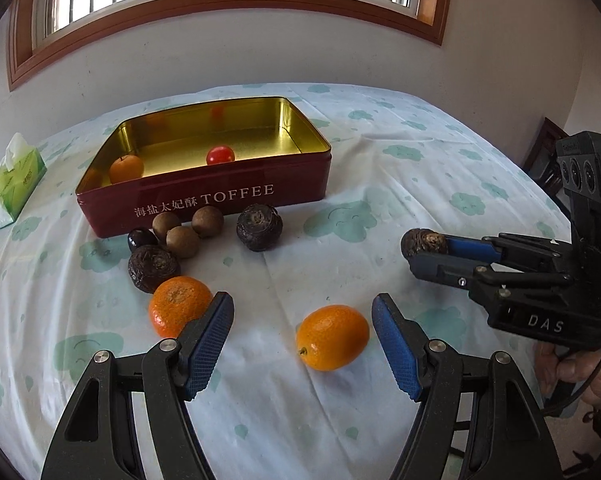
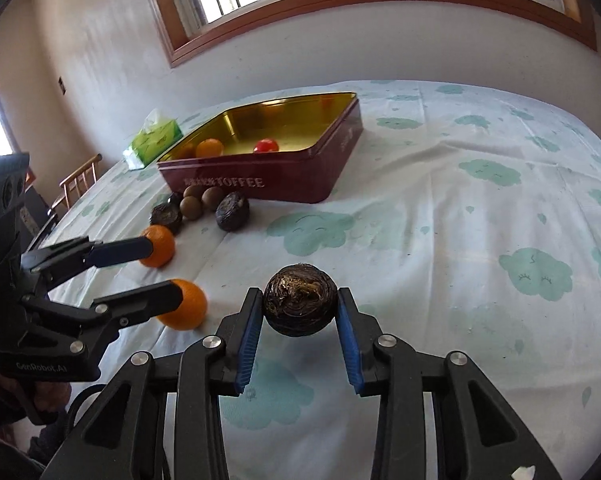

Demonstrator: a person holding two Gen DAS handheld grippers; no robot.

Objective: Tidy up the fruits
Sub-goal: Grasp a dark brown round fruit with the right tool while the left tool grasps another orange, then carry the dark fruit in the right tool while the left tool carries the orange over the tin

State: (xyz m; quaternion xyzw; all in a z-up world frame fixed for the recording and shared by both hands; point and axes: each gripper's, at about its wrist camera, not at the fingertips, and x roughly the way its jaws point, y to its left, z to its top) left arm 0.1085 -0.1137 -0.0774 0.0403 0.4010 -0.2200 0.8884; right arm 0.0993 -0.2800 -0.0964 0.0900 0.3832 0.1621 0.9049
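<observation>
Fruits (image 1: 332,338) before red tin (image 1: 204,200) marked "TOFFEE"; Chinese characters possibly toffee name.

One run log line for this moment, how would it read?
right tool: shut on dark fruit | left tool: open near orange | tin: two fruits inside

Two wrist views, tin (image 1: 204,200) shared

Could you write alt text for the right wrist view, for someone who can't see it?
The right tool grips a dark, wrinkled round fruit above a cloud-print tablecloth. To its left, the open left tool reaches between two oranges. Behind, a red toffee tin holds an orange and a red fruit.
</observation>
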